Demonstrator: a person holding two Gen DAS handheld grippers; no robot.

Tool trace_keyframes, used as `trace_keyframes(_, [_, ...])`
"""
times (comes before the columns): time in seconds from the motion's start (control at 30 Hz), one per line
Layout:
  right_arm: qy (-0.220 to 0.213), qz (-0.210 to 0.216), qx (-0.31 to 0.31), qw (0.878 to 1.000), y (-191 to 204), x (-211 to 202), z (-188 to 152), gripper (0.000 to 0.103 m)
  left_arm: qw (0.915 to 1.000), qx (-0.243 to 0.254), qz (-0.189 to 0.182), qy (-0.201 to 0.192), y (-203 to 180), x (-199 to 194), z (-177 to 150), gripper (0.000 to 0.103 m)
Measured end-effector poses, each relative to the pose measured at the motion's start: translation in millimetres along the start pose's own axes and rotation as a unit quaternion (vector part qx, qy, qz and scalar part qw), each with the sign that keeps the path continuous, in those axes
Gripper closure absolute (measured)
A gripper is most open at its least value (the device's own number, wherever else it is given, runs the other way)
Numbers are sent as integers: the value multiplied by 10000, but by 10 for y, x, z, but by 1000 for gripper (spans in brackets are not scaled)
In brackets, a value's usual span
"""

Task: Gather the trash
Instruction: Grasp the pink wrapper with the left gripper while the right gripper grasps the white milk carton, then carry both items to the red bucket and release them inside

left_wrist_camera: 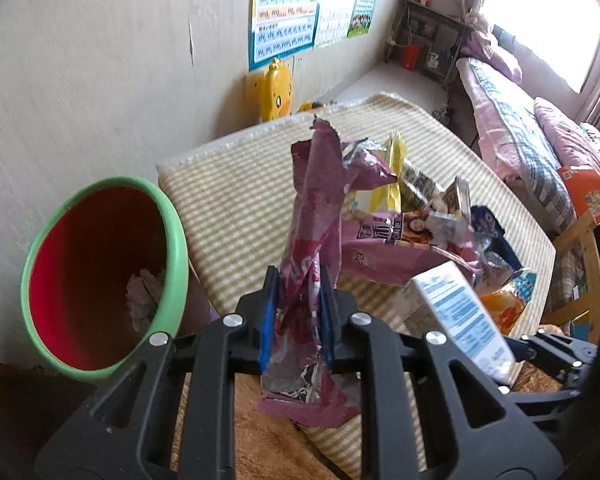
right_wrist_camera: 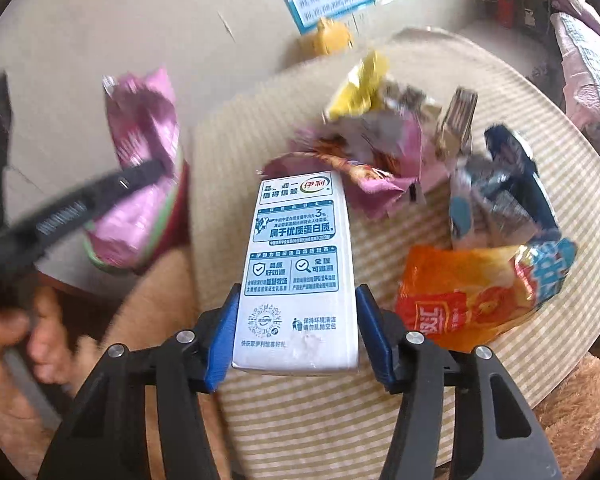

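My left gripper [left_wrist_camera: 296, 316] is clamped on a crumpled purple wrapper [left_wrist_camera: 312, 216], which stands upright between the blue pads [left_wrist_camera: 269, 312] and hangs out below them. To the left, just beside the table [left_wrist_camera: 236, 200] with its striped cloth, sits a green-rimmed red bin [left_wrist_camera: 100, 276] with some scraps at the bottom. More wrappers [left_wrist_camera: 404, 216] lie piled on the table behind. At the right a white milk carton [left_wrist_camera: 464, 316] sits in my right gripper [left_wrist_camera: 548, 356], whose jaws I can't make out from here.

Bin [left_wrist_camera: 172, 240] green rim, red inside; mat [left_wrist_camera: 236, 200] beige-white striped; wrapper [left_wrist_camera: 312, 216] magenta; carton [right_wrist_camera: 300, 264] white-blue; packet [right_wrist_camera: 460, 300] orange.
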State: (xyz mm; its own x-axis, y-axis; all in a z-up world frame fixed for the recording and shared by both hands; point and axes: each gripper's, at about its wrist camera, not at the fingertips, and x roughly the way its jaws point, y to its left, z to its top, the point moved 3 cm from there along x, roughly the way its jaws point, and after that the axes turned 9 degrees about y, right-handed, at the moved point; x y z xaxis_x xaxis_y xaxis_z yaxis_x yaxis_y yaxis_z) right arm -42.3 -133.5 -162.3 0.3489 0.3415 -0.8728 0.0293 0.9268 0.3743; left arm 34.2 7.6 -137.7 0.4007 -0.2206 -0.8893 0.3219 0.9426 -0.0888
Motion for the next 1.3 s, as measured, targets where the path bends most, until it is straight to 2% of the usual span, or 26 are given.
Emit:
trace_keyframes(0.17, [-448,284,106,9985,65,-446,49,50,9997,-86,-29,-211,71,-150,60,85])
trace_keyframes(0.5, [-1127,197,-39,9934,273,-907,300,50,9985,-180,83,-517,185,-356,170,85])
trace_keyframes(0.87, [-1225,269,-278,9917,500,-734,627,50,9955,-485,299,-761,479,-478,265,85])
trace_keyframes(1.3, [-979,365,-662,9923,914,-432,844,50,9921,-842,416,-834,862,-485,207,85])
